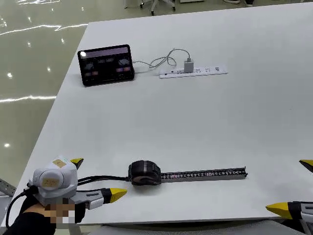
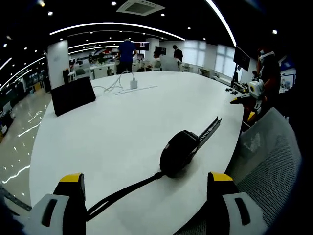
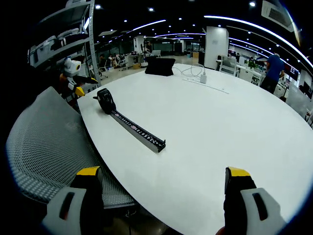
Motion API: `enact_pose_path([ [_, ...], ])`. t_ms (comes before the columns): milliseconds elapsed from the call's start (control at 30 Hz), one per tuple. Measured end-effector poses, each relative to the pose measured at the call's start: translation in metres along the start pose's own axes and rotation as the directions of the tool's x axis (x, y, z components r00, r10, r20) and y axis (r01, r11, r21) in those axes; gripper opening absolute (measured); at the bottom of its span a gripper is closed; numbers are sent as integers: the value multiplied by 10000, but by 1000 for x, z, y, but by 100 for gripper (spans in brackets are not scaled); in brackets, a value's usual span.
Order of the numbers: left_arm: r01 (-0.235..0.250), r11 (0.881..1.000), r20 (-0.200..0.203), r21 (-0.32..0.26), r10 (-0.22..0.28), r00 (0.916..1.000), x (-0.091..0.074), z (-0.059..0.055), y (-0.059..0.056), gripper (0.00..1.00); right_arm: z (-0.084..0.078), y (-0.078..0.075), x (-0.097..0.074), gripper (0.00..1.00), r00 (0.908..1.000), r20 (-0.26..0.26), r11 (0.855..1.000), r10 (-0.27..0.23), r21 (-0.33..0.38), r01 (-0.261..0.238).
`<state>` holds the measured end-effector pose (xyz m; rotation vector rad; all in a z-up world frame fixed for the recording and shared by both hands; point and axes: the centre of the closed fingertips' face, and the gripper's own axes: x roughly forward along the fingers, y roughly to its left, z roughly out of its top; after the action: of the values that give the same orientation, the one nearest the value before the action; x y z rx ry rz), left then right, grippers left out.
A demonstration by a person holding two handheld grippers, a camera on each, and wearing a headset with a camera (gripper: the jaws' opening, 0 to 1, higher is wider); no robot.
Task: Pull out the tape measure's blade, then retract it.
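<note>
A black tape measure (image 1: 144,173) lies near the white table's front edge, its blade (image 1: 205,174) drawn out to the right and flat on the table. A black strap runs left from its case. My left gripper (image 1: 96,179) stands open just left of the case, which sits ahead of its yellow-tipped jaws (image 2: 179,152). My right gripper (image 1: 296,187) is open at the far right, apart from the blade's end (image 3: 159,144). In the right gripper view the case (image 3: 106,100) lies far left.
A dark tablet (image 1: 106,64) stands at the back left of the table (image 1: 220,112). A white power strip (image 1: 193,72) with a plugged charger and cable lies behind centre. A grey mesh chair (image 3: 44,147) sits at the table's front edge. People stand far off in the room.
</note>
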<state>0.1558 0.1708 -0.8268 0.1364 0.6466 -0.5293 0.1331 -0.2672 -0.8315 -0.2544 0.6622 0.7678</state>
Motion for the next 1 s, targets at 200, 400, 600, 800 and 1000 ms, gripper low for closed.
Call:
enact_pose_path([
  [200, 30, 10000, -80, -59, -30, 10000, -6, -2, -7, 100, -5, -1, -12, 100, 9998, 56, 9998, -193, 36, 192],
  [400, 235, 9996, -227, 162, -231, 9995, -1, -3, -10, 100, -7, -3, -14, 100, 9997, 100, 9997, -233, -32, 233],
  [600, 281, 9996, -357, 79, -278, 9990, 2, 5, -11, 100, -5, -2, -13, 100, 10000, -21, 9997, -87, -207, 86],
  [800, 423, 9974, -718, -580, -464, 9963, 16, 13, -32, 100, 6, -1, -5, 100, 9999, -105, 9980, 120, -612, -126],
  [1000, -188, 9953, -830, -951, 108, 9965, 27, 28, -46, 100, 13, -1, 8, 98, 9982, -388, 9914, 447, -1209, -491],
])
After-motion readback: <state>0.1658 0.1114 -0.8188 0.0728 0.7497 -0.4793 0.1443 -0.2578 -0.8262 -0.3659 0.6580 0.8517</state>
